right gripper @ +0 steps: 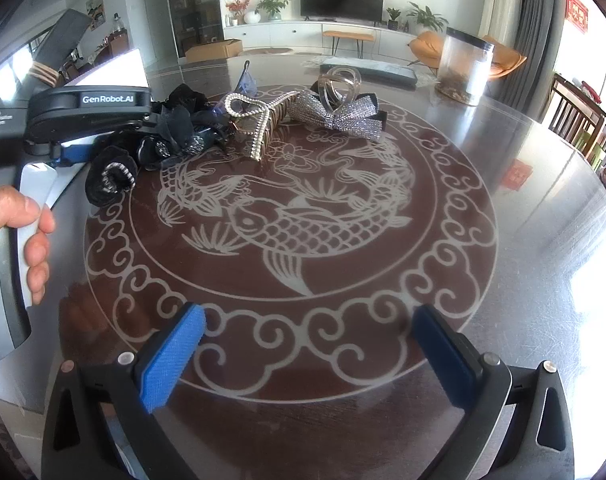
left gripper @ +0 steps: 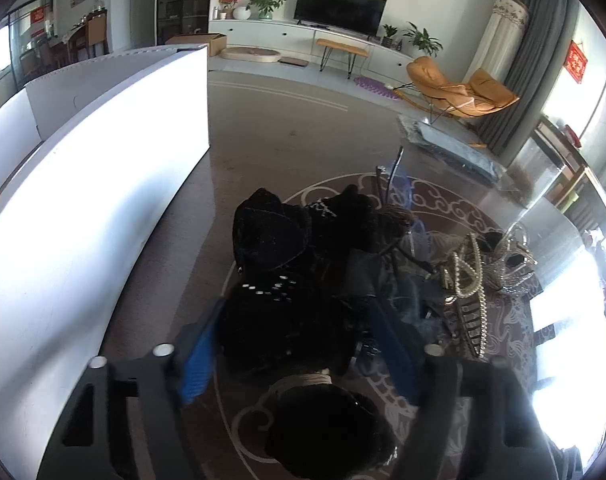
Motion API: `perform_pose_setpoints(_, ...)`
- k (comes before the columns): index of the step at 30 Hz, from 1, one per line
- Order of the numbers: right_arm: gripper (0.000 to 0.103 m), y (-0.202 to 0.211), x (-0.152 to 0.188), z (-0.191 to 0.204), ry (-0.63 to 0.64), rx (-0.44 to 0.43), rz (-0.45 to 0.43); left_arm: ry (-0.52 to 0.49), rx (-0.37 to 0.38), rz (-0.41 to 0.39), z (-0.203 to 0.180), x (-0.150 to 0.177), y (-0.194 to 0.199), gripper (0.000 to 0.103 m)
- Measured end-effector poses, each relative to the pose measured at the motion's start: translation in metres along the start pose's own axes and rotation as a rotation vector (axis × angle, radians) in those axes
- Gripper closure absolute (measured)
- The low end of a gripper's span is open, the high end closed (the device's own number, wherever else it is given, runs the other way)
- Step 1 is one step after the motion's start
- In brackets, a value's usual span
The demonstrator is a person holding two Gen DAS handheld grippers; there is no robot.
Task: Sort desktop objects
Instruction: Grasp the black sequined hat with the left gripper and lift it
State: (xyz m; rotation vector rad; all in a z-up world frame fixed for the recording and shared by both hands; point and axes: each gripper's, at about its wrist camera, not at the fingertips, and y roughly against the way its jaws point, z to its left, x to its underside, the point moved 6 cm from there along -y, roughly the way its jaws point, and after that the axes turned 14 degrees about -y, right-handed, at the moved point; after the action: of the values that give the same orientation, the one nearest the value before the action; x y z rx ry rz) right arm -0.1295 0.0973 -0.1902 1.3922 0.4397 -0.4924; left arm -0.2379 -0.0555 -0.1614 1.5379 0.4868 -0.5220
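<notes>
Nearest to me, my left gripper point(left gripper: 299, 344) has its blue pads point(left gripper: 197, 364) around a black fabric hair accessory point(left gripper: 287, 320) at the edge of the pile; the dark cloth fills the gap between the jaws, but the picture is too dark and blurred for me to tell whether the pads actually press on it. My right gripper point(right gripper: 307, 356) hovers over the bare patterned table point(right gripper: 523, 240) with its fingers spread wide and nothing between them. From the right wrist view I see a hand point(right gripper: 19, 232) wrapped around the left tool's handle. Just beyond lies the heap of hair accessories: a black scrunchie point(right gripper: 109, 178), black bows point(right gripper: 183, 112), a pearl-edged clip point(right gripper: 259, 128), then a rhinestone bow point(right gripper: 335, 114) with a clear claw clip point(right gripper: 339, 84) on it. Left of the pile stands a white box point(left gripper: 103, 184). Farther back, a clear jar point(right gripper: 465, 66) stands on the table.
</notes>
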Motion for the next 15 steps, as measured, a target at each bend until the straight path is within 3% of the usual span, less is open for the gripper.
perform_pose_setpoints(3, 0.000, 0.000, 0.000, 0.000, 0.000, 0.000, 0.000, -0.068, 0.008, -0.018, -0.008, 0.004, 0.011, 0.066)
perform_pose_setpoints(5, 0.000, 0.000, 0.000, 0.000, 0.000, 0.000, 0.000, -0.069, 0.058, -0.018, -0.009, 0.014, 0.022, 0.070)
perform_pose_setpoints(13, 0.000, 0.000, 0.000, 0.000, 0.000, 0.000, 0.000, -0.142, 0.286, 0.017, -0.025, 0.089, 0.074, 0.070)
perform_pose_setpoints(15, 0.000, 0.000, 0.000, 0.000, 0.000, 0.000, 0.000, -0.140, 0.301, 0.026, -0.024, 0.095, 0.080, 0.066)
